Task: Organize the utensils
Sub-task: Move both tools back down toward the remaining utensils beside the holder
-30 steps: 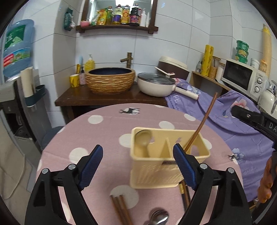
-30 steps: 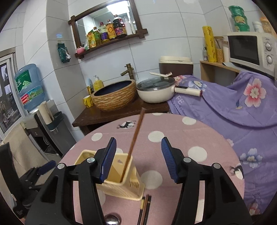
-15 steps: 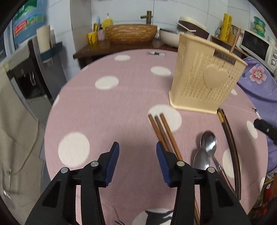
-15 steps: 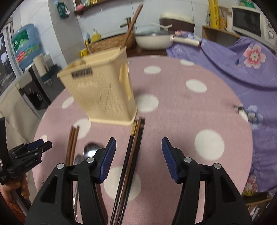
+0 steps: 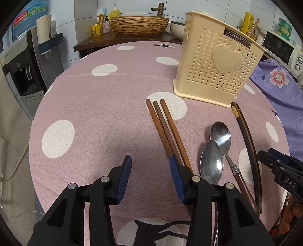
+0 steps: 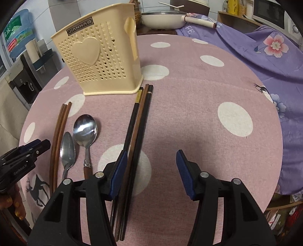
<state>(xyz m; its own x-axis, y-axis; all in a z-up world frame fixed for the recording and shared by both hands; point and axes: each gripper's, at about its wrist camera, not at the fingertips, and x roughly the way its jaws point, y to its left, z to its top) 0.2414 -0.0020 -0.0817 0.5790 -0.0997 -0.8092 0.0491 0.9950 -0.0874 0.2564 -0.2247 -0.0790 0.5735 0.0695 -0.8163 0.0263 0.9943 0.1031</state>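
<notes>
A cream perforated utensil holder [image 5: 217, 62] [image 6: 98, 54] stands on the pink polka-dot table, with one brown chopstick tip [image 5: 253, 26] sticking out. Three brown chopsticks [image 5: 166, 126] [image 6: 58, 132], two metal spoons [image 5: 217, 147] [image 6: 79, 136] and three dark chopsticks [image 5: 248, 143] [image 6: 136, 128] lie in front of it. My left gripper [image 5: 150, 172] is open and empty, low over the table beside the brown chopsticks. My right gripper [image 6: 149, 170] is open and empty, its left finger beside the dark chopsticks.
The round table [image 5: 94, 106] drops off at its edges. A purple flowered cloth [image 6: 265, 49] covers the counter to the right. A wicker basin [image 5: 139, 25], a pot [image 6: 162, 18] and a microwave [image 5: 280, 47] stand behind. A water dispenser [image 5: 24, 62] stands at left.
Both grippers have dropped from above the holder to low over the table's near side. The holder now stands farther ahead, and the loose chopsticks and spoons lie close in front.
</notes>
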